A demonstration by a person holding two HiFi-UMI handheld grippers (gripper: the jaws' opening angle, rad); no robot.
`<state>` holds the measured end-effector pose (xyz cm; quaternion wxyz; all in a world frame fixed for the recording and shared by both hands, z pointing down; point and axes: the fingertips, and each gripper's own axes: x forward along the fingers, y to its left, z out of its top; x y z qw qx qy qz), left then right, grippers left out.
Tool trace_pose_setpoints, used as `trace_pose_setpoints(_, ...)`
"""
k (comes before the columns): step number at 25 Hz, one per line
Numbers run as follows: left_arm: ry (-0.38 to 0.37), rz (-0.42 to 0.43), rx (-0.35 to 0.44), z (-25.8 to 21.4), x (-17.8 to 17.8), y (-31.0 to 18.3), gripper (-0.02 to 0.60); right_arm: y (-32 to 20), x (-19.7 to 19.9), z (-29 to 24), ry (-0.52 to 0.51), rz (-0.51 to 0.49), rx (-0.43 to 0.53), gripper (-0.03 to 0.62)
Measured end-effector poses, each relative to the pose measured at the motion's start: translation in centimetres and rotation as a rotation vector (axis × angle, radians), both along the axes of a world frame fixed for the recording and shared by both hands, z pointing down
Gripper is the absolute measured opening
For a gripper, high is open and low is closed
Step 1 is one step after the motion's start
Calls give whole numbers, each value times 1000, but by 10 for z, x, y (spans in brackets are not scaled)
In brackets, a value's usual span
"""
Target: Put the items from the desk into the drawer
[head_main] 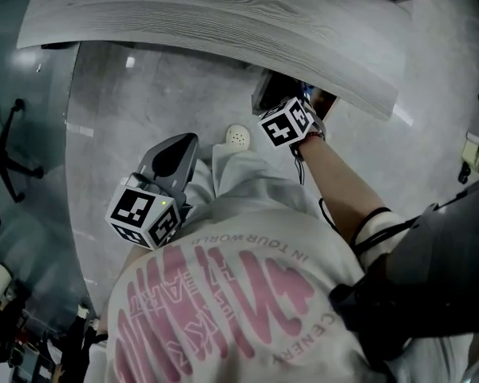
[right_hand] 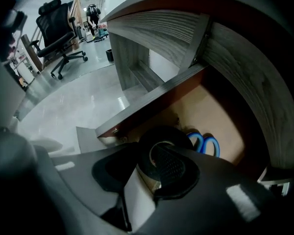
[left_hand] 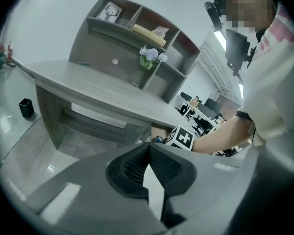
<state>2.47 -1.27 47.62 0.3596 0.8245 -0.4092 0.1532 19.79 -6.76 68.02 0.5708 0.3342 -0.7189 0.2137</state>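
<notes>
My right tongs [right_hand: 147, 156] point steeply down into the one open drawer [right_hand: 219, 112]. They are clamped on one roll of black tape [right_hand: 160, 133]: one pad sits inside the roll's hole and the other outside it, with the roll's wall pinched between them. The roll hangs inside the drawer, above its tan floor and near its front board. I cannot tell whether it touches the floor. Just beyond the roll, deeper in the drawer, lies one pair of scissors [right_hand: 207, 144]. I can see only its two blue handle loops.

My left tongs [left_hand: 148, 148] are closed, pad tips meeting, and they carry nothing. I hold them out in front of the drawer, well apart from it and on its left in the head view.

The drawer sits under the top of the one desk [left_hand: 103, 89]. On that top, up and to the left of the drawer in the left gripper view, stands one shelf unit [left_hand: 137, 43] with one bunch of pale flowers [left_hand: 151, 57].
</notes>
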Motion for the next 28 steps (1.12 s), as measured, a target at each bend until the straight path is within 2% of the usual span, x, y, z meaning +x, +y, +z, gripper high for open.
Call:
trace_pose_setpoints(4,3,-1,0,1,1,2,17,-1,1,1,22,5,3,118)
trace_pose_setpoints(9,2,2,-2,4,3,7,17,-6,7,3,61,37,68,118)
trace_pose_setpoints(15,8,-16,-5,4,-2,11,17,-7,6,4,98,34,27,118)
trace_pose_setpoints(21,14,-23,16,1,-1,18,17,-6,5,4,66,36,35,118)
trace_pose_setpoints(28,-30,-14,64,-4,3,22,17,-3,10,7,38,32,62,120)
